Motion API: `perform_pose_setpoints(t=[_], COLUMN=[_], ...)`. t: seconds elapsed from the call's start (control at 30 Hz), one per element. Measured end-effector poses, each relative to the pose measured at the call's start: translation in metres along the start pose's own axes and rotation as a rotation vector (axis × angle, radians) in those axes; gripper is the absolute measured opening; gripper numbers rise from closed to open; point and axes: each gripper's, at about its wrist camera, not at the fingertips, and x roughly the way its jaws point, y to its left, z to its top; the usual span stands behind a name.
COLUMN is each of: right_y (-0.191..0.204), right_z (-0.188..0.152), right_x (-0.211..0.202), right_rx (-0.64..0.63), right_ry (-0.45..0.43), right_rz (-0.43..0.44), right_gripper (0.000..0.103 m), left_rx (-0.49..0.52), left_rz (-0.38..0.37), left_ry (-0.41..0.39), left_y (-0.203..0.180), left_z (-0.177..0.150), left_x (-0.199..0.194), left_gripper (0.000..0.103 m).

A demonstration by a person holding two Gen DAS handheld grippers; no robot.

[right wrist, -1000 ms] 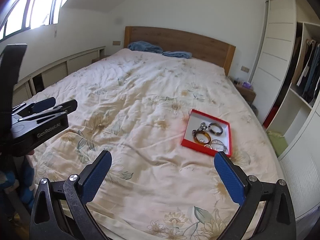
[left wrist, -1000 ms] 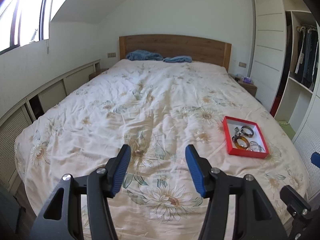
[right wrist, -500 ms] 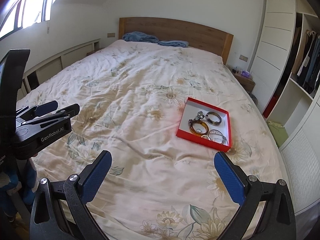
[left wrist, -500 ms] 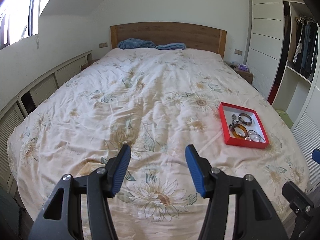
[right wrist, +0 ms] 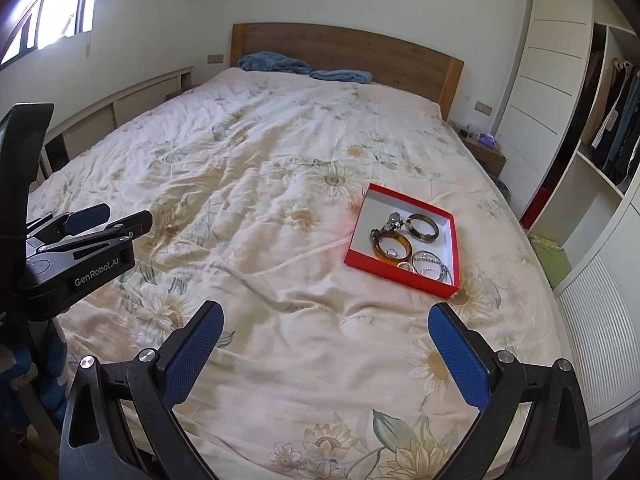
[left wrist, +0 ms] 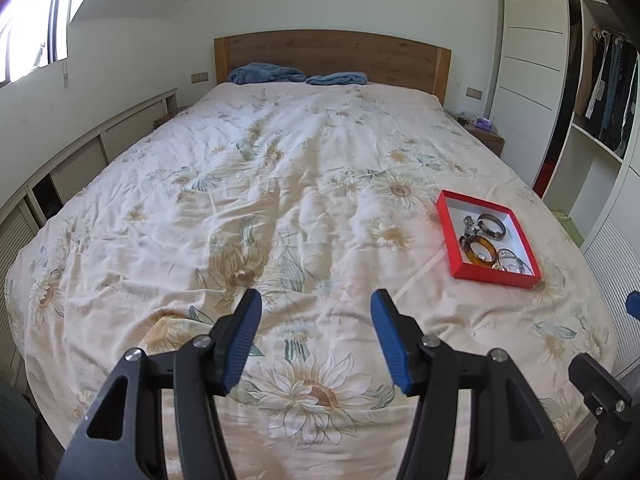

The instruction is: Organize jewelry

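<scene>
Both grippers hang over the foot of the bed [left wrist: 304, 168], tilted down at the quilt, and neither holds anything. The left gripper [left wrist: 316, 336], low in the centre of its frame, has its jaws partly open; the right gripper [right wrist: 326, 350] gapes wider, likely readied for a bangle. The red tray [right wrist: 362, 258] lies flat on the quilt, right of centre in both views and well beyond either gripper. In it sit an amber bangle [right wrist: 393, 251], a dark bangle [right wrist: 422, 227] and some silver pieces [right wrist: 430, 266], touching and heaped together, so sorting looks not yet begun.
</scene>
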Motion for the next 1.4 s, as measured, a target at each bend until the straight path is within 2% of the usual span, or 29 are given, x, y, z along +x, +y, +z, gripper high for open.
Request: perform_pose_setpoints(t=[1.4], right_y=[0.020], right_z=[0.001], right_x=[0.058], right_rx=[-0.070], right_ry=[0.153], right_rz=[-0.007], right_gripper=[0.101], left_rx=[-0.041], left_rz=[-0.030], left_ry=[0.120], left_y=[0.017], left_z=[-0.015], left_x=[0.062], left_gripper=[0.055])
